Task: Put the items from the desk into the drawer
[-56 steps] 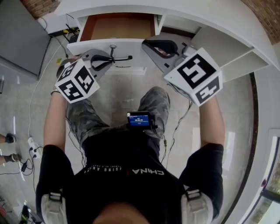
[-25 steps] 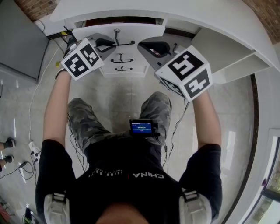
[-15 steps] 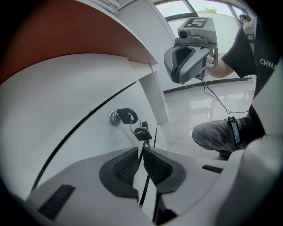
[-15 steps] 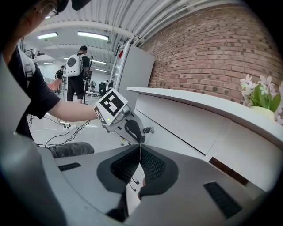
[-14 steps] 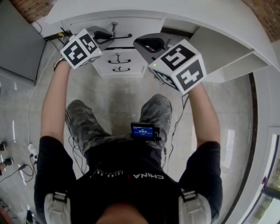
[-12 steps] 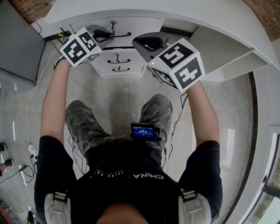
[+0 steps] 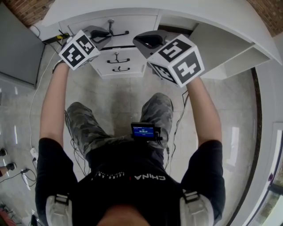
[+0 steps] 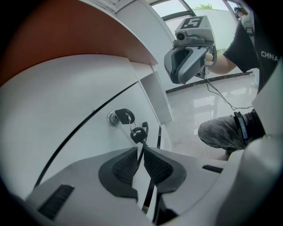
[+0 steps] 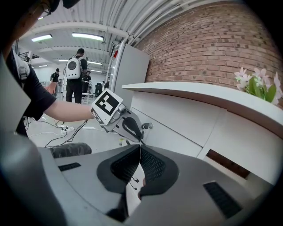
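All three views are bright and evenly lit, with soft, faint shadows. In the head view the glossy pale stone floor carries long streaks of glare at four o'clock. The centre is sharp, and straight lines bend toward the rim.

In the right gripper view, long white ceiling tube lamps glow at eleven o'clock and bleach the ceiling around them. In the left gripper view, daylight through a tall glass window at one o'clock burns out to white. The smooth white curved desk front bows strongly. Both gripper views are fisheye circles with black corners.
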Demonstrator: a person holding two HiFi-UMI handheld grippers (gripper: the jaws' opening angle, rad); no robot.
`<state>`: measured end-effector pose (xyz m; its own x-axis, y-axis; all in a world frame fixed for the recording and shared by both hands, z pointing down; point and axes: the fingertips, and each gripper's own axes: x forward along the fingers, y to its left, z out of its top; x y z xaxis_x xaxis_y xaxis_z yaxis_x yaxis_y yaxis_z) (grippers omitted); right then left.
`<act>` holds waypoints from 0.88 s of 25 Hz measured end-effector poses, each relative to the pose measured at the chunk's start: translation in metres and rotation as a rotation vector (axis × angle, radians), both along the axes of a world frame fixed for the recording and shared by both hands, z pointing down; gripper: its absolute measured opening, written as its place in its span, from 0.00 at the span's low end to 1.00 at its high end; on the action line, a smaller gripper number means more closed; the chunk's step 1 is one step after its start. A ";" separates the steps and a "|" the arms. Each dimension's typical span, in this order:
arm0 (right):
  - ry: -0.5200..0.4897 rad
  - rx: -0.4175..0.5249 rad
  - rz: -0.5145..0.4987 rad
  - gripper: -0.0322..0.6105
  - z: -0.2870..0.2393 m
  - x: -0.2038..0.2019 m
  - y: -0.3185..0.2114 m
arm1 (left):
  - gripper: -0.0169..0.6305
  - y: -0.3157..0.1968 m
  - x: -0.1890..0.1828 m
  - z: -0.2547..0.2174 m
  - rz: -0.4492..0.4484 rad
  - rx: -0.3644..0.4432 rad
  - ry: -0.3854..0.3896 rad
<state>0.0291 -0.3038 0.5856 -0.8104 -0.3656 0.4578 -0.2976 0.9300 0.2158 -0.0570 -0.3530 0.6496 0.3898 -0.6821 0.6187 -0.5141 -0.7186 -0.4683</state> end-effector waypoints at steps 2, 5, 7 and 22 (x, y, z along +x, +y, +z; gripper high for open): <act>-0.002 -0.002 0.001 0.08 0.000 0.002 0.000 | 0.09 0.000 0.001 0.000 -0.014 0.023 -0.001; -0.010 -0.006 0.001 0.08 -0.001 0.003 0.001 | 0.09 0.004 0.002 -0.005 -0.034 0.062 0.020; -0.013 -0.010 -0.001 0.08 0.000 0.001 0.000 | 0.09 0.007 0.002 -0.011 -0.039 0.086 0.045; -0.010 0.043 0.044 0.08 0.014 -0.026 -0.009 | 0.05 0.054 -0.029 -0.036 -0.157 0.201 0.313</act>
<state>0.0030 -0.3130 0.5994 -0.7978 -0.4199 0.4326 -0.3401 0.9059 0.2522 -0.0860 -0.2994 0.6136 0.4199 -0.8435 0.3349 -0.7503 -0.5302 -0.3949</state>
